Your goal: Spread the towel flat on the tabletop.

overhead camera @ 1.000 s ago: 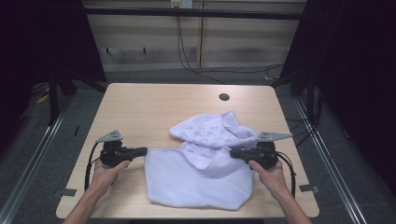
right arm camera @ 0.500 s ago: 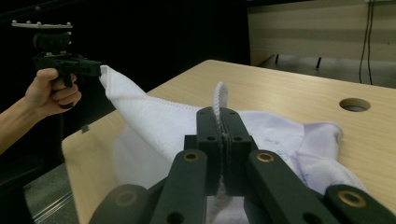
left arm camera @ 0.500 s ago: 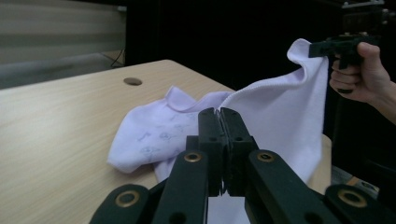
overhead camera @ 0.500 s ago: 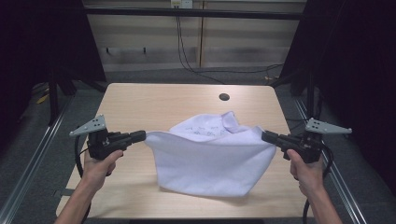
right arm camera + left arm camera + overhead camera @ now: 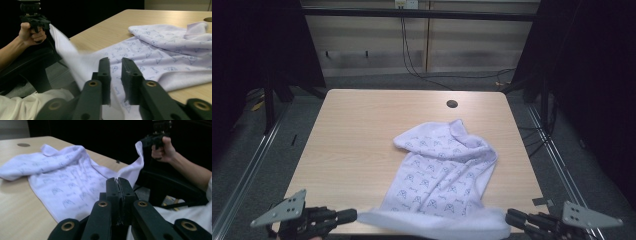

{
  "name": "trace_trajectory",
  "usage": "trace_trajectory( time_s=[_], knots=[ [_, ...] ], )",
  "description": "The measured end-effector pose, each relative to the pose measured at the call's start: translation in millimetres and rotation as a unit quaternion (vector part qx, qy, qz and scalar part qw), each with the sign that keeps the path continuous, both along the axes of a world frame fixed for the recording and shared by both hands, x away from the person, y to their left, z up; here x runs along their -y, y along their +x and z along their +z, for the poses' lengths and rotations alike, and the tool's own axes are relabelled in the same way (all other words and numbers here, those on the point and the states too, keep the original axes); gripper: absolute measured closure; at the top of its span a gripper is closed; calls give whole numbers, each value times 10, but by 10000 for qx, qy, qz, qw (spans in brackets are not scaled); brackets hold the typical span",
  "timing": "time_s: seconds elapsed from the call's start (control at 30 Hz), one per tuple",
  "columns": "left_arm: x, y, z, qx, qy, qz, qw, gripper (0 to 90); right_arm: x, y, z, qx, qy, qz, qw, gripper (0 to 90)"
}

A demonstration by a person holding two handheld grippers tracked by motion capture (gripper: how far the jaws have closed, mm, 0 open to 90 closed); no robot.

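Note:
A white cloth (image 5: 442, 175) with a small blue print lies spread on the wooden table (image 5: 362, 125), its near edge hanging over the table's front. My left gripper (image 5: 353, 215) is at the bottom left, shut on the cloth's near left corner; the left gripper view shows its jaws pressed together (image 5: 117, 181). In the right gripper view the cloth (image 5: 57, 35) stretches from that left gripper (image 5: 37, 20). My right gripper (image 5: 510, 216) is at the near right corner. Its jaws have just been opening and stand apart (image 5: 115, 62), with the blurred cloth edge loose between them.
A dark round hole (image 5: 452, 104) sits near the table's far edge. Black frame rails run along both sides, and cables hang at the back wall. A person's forearm (image 5: 190, 172) and a dark chair (image 5: 30, 67) are close behind the front edge.
Both grippers have come back to the table's near edge, dragging the cloth toward it and spreading it flatter. The right jaws have parted; the left stays shut on its corner.

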State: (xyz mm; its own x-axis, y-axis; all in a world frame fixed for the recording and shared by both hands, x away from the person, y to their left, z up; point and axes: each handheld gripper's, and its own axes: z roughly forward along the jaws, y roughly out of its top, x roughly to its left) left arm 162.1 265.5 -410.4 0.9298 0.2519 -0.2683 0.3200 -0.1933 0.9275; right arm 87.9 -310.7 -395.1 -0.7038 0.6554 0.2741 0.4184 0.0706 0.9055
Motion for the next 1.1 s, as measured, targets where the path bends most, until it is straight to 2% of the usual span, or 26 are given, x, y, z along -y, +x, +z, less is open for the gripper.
trace_trajectory(
  time_s=[0.07,0.1,0.17,0.23,0.27,0.3,0.33,0.37,0.4,0.43,0.47,0.5,0.57,0.6,0.63,0.67,0.7,0.73,0.8,0.83,0.87,0.9,0.93,0.97,1.03,1.1],
  knots=[
    [-2,-25,-42,-79,42,-66,9999,866,21,-48,4,12,-24,-19,10000,725],
    [-5,-24,-93,-116,192,-119,9997,769,47,-58,-16,-65,-70,-69,9999,698],
    [-9,1,-119,-145,216,-107,9996,742,53,-25,-40,-105,-90,-86,9999,689],
    [-7,85,-163,-230,212,-88,9995,737,25,82,-114,-190,-194,-129,9995,661],
    [36,228,-209,-328,376,-40,9987,736,-39,222,-229,-357,-267,-99,9990,643],
    [36,228,-209,-328,376,-40,9987,743,-76,303,-292,-464,-353,-72,9983,636],
    [70,321,-243,-391,442,15,9983,743,-76,303,-292,-464,-353,-72,9983,636],
    [109,425,-280,-451,560,90,9974,749,-108,387,-354,-562,-445,-78,9974,635],
    [210,666,-382,-560,715,226,9956,773,-166,570,-469,-711,-615,-9,9956,625],
    [276,801,-442,-672,782,269,9943,794,-192,661,-517,-776,-685,-21,9946,620],
    [276,801,-442,-672,782,269,9943,821,-192,661,-517,-776,-685,-21,9946,620],
    [378,974,-520,-727,982,305,9920,821,-214,756,-563,-840,-795,-51,9933,614],
    [566,1233,-642,-866,1322,264,9871,897,-248,954,-659,-979,-973,-79,9904,596],
    [644,1313,-679,-861,1473,260,9850,900,-255,1037,-700,-1063,-1012,-83,9891,592],
    [775,1427,-729,-766,1715,255,9819,900,-265,1090,-725,-1112,-1074,-91,9879,589],
    [845,1491,-757,-795,1757,238,9809,900,-282,1167,-765,-1169,-1130,-108,9866,581],
    [928,1565,-787,-842,1688,216,9818,900,-288,1211,-790,-1198,-1155,-92,9860,576],
    [1016,1613,-808,-859,1699,214,9815,891,-299,1261,-819,-1264,-1144,-70,9853,575],
    [1196,1671,-823,-709,1882,202,9794,814,-354,1366,-884,-1393,-1316,-148,9814,559],
    [1271,1701,-834,-699,1963,202,9778,814,-354,1366,-884,-1393,-1316,-148,9814,559],
    [1331,1725,-855,-685,2018,266,9767,796,-385,1413,-913,-1447,-1426,-237,9789,544],
    [1381,1748,-885,-675,2032,279,9764,796,-385,1413,-913,-1447,-1426,-237,9789,544],
    [1427,1761,-917,-628,2165,299,9738,796,-395,1428,-923,-1459,-1436,-287,9784,538],
    [1447,1764,-933,-591,2222,294,9728,800,-398,1443,-931,-1464,-1443,-308,9782,537],
    [1431,1765,-937,-589,2233,357,9723,872,-405,1464,-955,-1536,-1504,-347,9760,541],
    [1370,1744,-932,-510,2305,387,9710,881,-410,1468,-971,-1543,-1540,-329,9754,550]
  ],
)
